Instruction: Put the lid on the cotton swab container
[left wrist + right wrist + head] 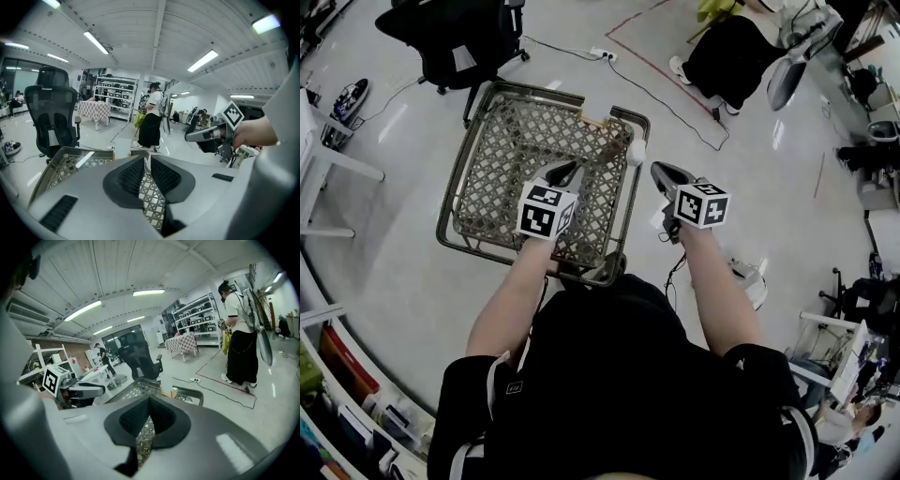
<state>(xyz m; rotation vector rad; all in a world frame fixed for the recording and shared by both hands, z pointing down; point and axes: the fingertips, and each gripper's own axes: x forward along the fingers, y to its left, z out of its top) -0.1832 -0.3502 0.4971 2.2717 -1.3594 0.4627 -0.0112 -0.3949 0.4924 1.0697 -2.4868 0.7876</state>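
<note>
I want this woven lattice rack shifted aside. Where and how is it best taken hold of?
Probably grip the metal rim tube on the near edge of the woven lattice rack, coming down from above. The tube is slim, rounded and exposed there; the rack's flat woven middle offers nothing to close on.

My left gripper (564,172) hangs over the basket (506,159), my right gripper (664,172) just past its right rim. A chair (455,37) stands behind.
</note>
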